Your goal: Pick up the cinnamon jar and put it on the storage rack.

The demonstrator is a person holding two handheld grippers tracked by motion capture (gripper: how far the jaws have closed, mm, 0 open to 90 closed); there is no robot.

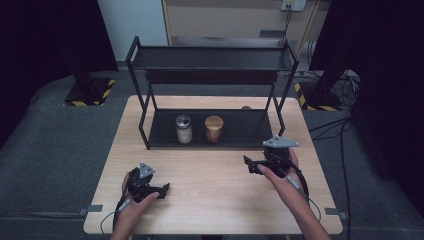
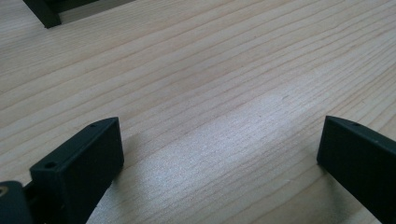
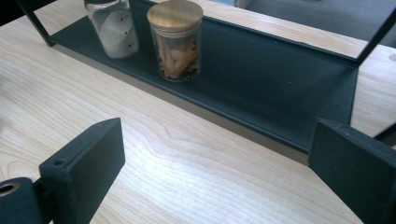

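Right tool released, nearer hand; wood-lidded glass jar of brown sticks ahead-left on black shelf tray.

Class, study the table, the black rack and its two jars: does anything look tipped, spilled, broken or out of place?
Nothing stands out. The clear glass jar with the metal shaker lid and the clear glass jar with the round wooden lid stand upright, side by side, on the black metal rack's bottom shelf. No spill shows on the light wooden table.
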